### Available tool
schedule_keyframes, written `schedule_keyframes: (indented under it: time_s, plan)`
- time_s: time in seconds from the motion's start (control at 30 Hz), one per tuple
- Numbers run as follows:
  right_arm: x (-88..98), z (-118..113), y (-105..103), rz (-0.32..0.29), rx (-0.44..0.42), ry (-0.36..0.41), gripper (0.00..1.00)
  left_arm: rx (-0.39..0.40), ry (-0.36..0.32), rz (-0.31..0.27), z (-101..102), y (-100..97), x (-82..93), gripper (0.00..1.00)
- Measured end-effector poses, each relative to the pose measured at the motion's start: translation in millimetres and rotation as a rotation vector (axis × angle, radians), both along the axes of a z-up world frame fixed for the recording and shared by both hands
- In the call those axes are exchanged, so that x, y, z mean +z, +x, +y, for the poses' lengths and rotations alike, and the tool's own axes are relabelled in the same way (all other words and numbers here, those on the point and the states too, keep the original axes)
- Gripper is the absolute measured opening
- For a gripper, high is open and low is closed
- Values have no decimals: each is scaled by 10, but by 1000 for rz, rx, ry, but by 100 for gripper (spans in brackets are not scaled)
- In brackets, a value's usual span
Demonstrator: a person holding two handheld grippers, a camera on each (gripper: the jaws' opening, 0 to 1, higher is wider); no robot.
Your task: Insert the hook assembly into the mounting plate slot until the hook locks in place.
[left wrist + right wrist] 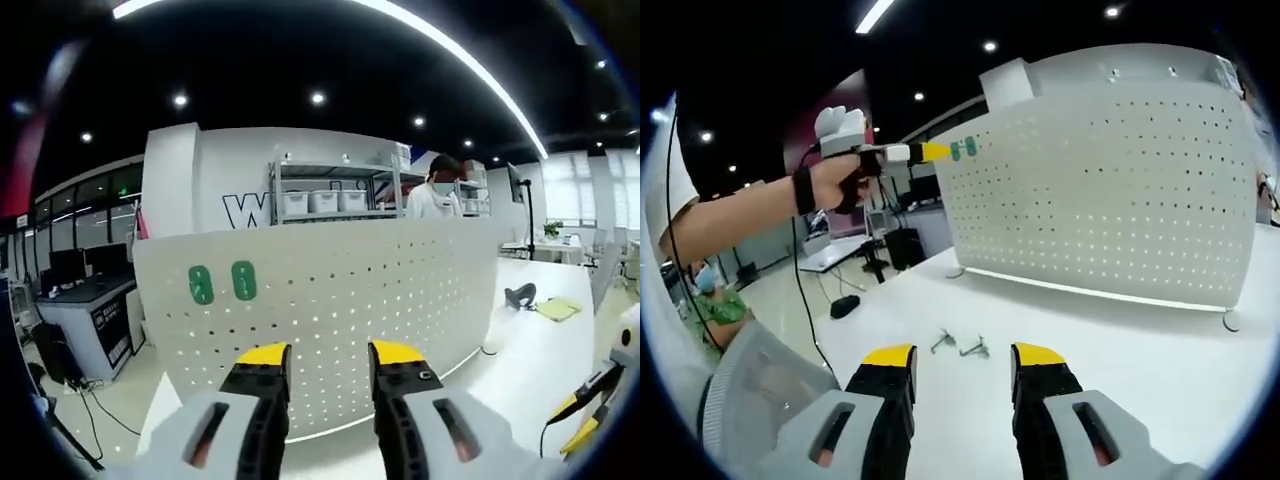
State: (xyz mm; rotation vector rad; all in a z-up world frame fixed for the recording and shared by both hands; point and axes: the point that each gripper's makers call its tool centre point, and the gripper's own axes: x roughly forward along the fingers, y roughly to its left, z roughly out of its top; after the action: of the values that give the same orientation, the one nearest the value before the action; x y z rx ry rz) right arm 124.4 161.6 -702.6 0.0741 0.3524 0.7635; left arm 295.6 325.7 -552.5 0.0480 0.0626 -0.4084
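The white perforated mounting plate (400, 290) stands upright on the white table (540, 360), with two green tags (222, 283) near its left end. My left gripper (330, 355) is open and empty, held up close in front of the plate. In the right gripper view a hand holds the left gripper (930, 152) high, level with the plate's (1110, 180) green tags (962, 150). Two small metal hooks (960, 346) lie loose on the table (1140, 350). My right gripper (962, 357) is open just short of them, nothing between its jaws.
A person in white (437, 195) stands behind the plate near shelves with bins (320, 200). A black object (520, 295) and a yellow item (558, 308) lie on the table's far right. A mesh chair back (750, 390) is at my lower left.
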Motion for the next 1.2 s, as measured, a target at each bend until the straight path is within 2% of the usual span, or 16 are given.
schedule_keyframes:
  time_s: [0.17,0.3,0.4,0.5,0.57,0.63,0.77,0.83,0.9,1.0,1.2]
  plan:
    - [23,20,17,-4,5,4,37,-30,9,-8,-68,-151,1,37]
    - [42,53,5,-12,19,2,37,-42,75,-6,-111,-293,-60,40]
    - [40,80,4,-14,31,-8,37,-45,28,14,-108,-373,-89,44]
    - [49,98,3,-13,35,-11,37,-50,50,22,-100,-464,-138,47]
    - [59,119,-2,-20,44,-15,37,-52,31,16,-96,-529,-131,48]
    - [57,132,3,-21,47,-16,37,-50,45,12,-95,-589,-151,50]
    - [44,175,15,-24,60,-24,37,-44,54,31,-73,-681,-236,52]
    - [33,192,39,-24,61,-26,37,-19,22,48,-32,-701,-258,53]
    - [22,204,54,-21,60,-31,37,-42,21,43,-56,-750,-284,54]
    - [6,227,55,-16,66,-41,37,-50,17,80,-41,-806,-408,54]
    - [-18,290,67,-11,83,-65,37,-60,-5,89,-7,-950,-516,59]
